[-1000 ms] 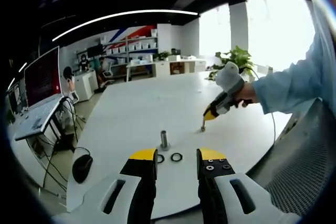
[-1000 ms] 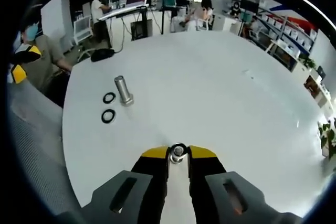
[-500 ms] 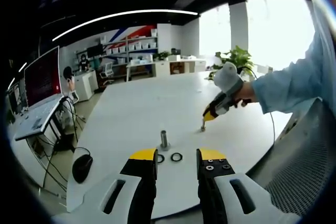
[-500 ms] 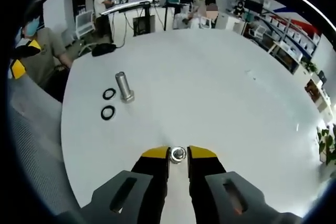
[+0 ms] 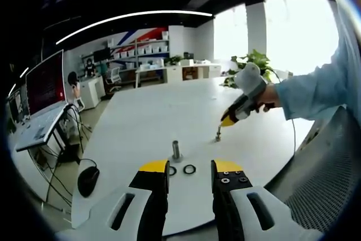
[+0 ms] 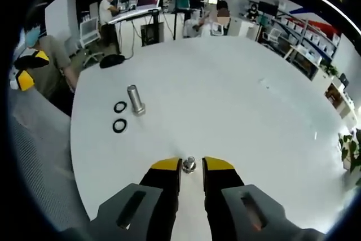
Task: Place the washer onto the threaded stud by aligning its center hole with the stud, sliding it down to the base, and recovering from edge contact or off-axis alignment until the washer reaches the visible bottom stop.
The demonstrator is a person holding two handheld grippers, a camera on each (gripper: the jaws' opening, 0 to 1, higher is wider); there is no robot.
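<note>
A silver threaded stud point(image 5: 176, 150) point(image 6: 135, 100) stands upright on the white table point(image 5: 146, 117) point(image 6: 237, 105). Two black washers point(image 5: 189, 169) point(image 6: 119, 125) lie flat beside its base, apart from it. My left gripper point(image 5: 190, 166) hangs open just short of the washers, with nothing between its jaws. My right gripper point(image 6: 192, 165) point(image 5: 227, 121) is open and hovers a little above a small silver metal part point(image 6: 189, 165) point(image 5: 218, 136) that stands on the table off to one side of the stud. That part shows in the gap between the right jaws, untouched.
A black computer mouse point(image 5: 88, 180) point(image 6: 111, 59) lies near the table's edge. A person point(image 6: 48, 63) sits at that edge with my left gripper point(image 6: 28, 69) in hand. Desks, a monitor point(image 5: 45, 83), shelves and a plant point(image 5: 256, 63) stand beyond the table.
My right gripper has risen slightly off the small silver part, which stays on the table and looks smaller between the jaws. The left gripper, stud and washers have not moved.
</note>
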